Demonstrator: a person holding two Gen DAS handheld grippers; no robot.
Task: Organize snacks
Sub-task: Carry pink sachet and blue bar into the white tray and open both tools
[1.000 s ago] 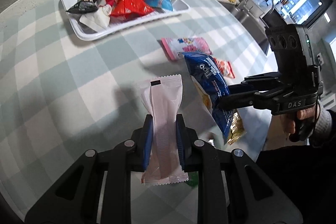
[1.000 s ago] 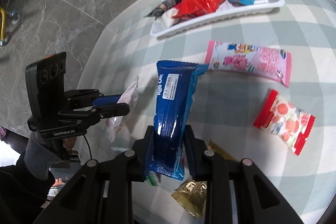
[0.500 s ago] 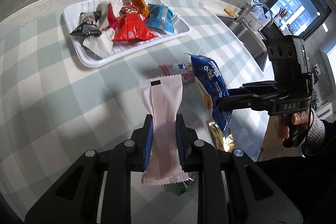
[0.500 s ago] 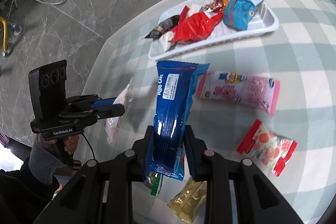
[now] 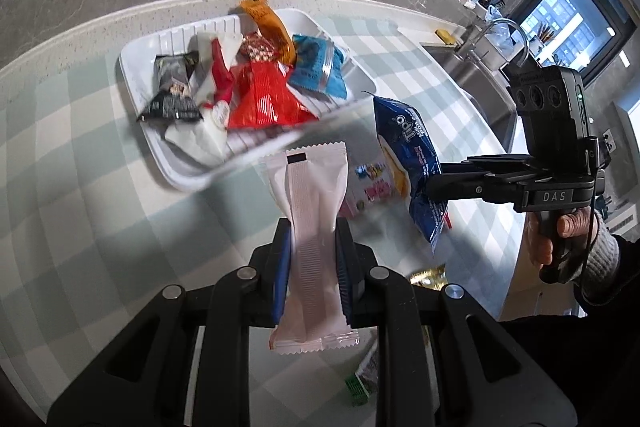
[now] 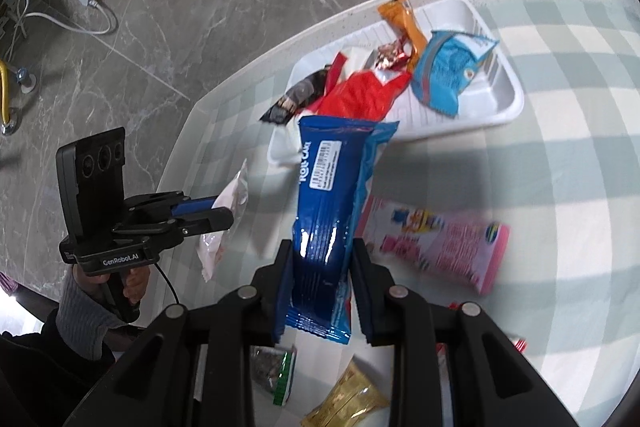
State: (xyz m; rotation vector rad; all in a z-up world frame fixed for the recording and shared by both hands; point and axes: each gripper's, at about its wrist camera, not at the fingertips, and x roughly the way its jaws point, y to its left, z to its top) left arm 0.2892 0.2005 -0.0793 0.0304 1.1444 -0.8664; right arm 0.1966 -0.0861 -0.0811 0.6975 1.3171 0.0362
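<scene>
**A:** What are the tools doing?

**B:** The left gripper [image 5: 313, 267] is clenching a white packet [image 5: 310, 227] across its middle, so the packet is standing up between the pads, clear of the table. The right gripper [image 6: 322, 281] is pinching a blue packet [image 6: 332, 211] the same way, with the barcode side facing its camera.

**A:** Why are they holding them like that?

**B:** I'd judge both are being carried toward the white tray [image 5: 140, 67] at the far side of the checked tablecloth [image 5: 72, 187]; a mid-body grip is keeping each packet from drooping.

**A:** What is lying in the tray?

**B:** A loose heap: a black packet [image 5: 172, 95] at the left, a red bag [image 5: 264, 99] in the middle, an orange packet [image 5: 268, 23] at the far edge, a light blue bag [image 6: 448, 67] at the right.

**A:** And outside it?

**B:** A pink packet [image 6: 436, 243] is lying near the tray, with a gold packet [image 6: 348, 403] and a green-edged packet [image 6: 276, 375] at the near edge.
</scene>
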